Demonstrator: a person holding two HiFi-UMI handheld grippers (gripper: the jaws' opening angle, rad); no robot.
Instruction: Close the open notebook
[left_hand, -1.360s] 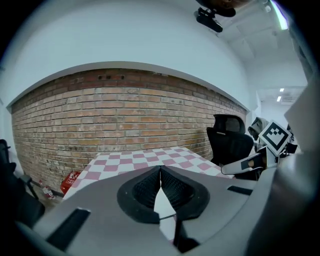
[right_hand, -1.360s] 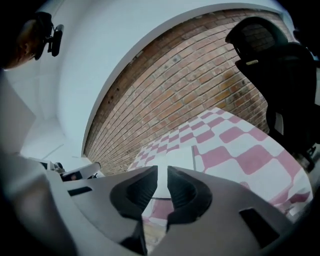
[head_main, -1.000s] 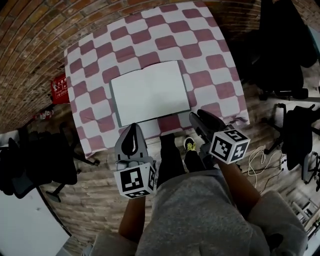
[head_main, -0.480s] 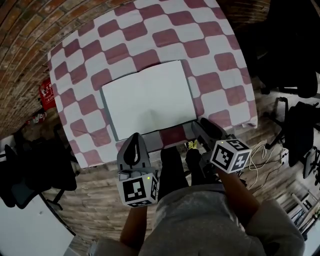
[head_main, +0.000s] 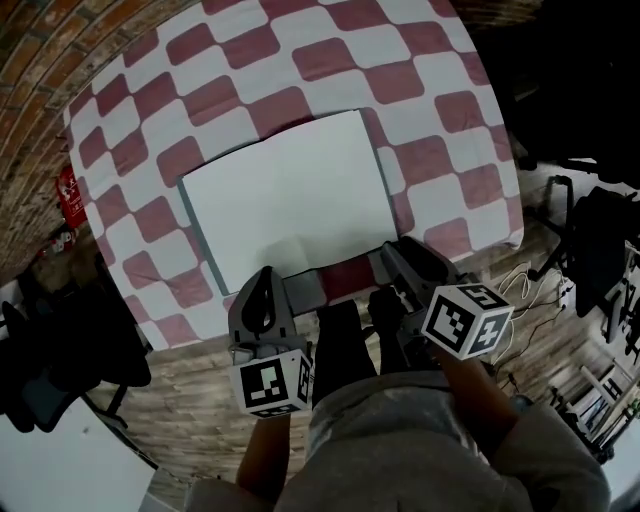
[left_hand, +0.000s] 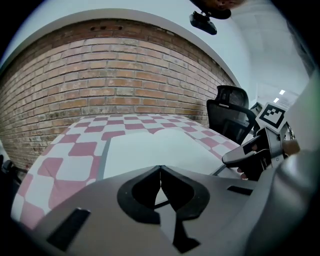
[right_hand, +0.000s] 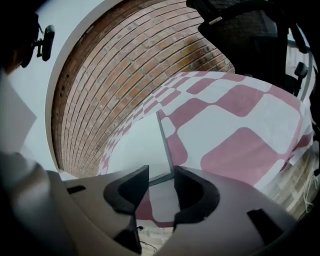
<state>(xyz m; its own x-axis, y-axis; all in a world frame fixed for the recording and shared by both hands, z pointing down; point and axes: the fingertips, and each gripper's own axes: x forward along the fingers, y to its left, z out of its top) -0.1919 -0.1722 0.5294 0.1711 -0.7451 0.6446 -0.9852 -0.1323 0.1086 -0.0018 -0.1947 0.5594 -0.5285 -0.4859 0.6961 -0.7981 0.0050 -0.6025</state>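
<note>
The open notebook (head_main: 290, 195) lies flat on the red-and-white checked tablecloth (head_main: 440, 110), white pages up, with a grey cover edge showing. My left gripper (head_main: 262, 275) hovers at the table's near edge, just short of the notebook's lower left side, and its jaws meet tip to tip, shut and empty (left_hand: 160, 169). My right gripper (head_main: 402, 252) is near the notebook's lower right corner. Its jaws have just been opening and stand open (right_hand: 161, 172) with nothing held. Through the gap, the notebook (right_hand: 140, 150) shows its near corner beyond.
Dark office chairs stand to the right (head_main: 600, 250) and left (head_main: 60, 340) of the table. A red object (head_main: 68, 195) lies by the brick wall at left. White cables (head_main: 520, 285) trail on the wooden floor. The person's legs (head_main: 345, 335) are at the table's near edge.
Both grippers have sunk toward the table's near edge, closer to the notebook. The head view has moved nearer, so the notebook looks larger.
</note>
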